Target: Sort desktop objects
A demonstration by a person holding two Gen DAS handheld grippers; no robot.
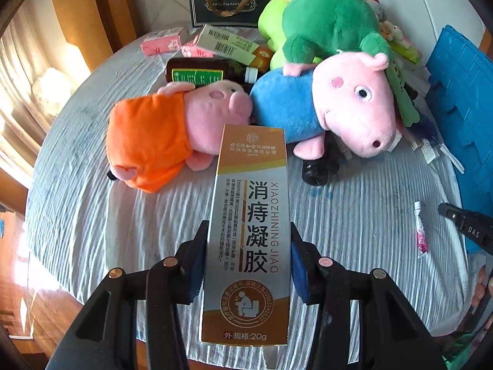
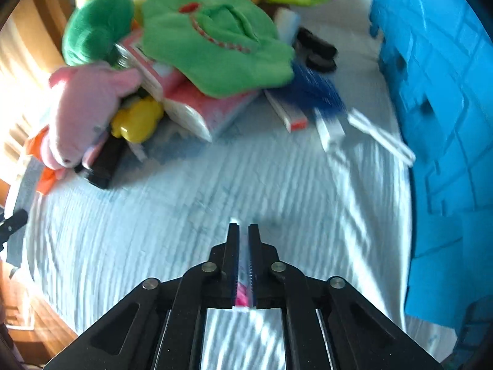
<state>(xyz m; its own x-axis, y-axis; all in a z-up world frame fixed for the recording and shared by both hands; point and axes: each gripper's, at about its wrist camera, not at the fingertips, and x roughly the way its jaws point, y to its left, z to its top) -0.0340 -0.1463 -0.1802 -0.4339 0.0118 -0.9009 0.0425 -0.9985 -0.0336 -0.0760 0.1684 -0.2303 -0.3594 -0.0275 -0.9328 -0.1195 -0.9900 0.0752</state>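
Note:
My left gripper [image 1: 248, 231] is shut on a tall orange and silver ointment box [image 1: 249, 215], which stands upright between the blue pads above the striped cloth [image 1: 354, 215]. My right gripper [image 2: 243, 226] is shut on a small white and pink tube [image 2: 243, 293], whose white end pokes out past the fingertips. In the left wrist view a small white and pink tube [image 1: 420, 231] shows just left of the right gripper's black finger [image 1: 468, 228], at the right edge of the table.
Beyond the box lie an orange-dressed pig plush [image 1: 172, 132], a blue-dressed pig plush [image 1: 339, 108], a green plush [image 1: 326, 21] and a brown bottle [image 1: 203, 72]. A blue crate [image 2: 437, 92] stands at the right. Small boxes [image 2: 286, 111] and a tissue pack [image 2: 209, 114] lie near it.

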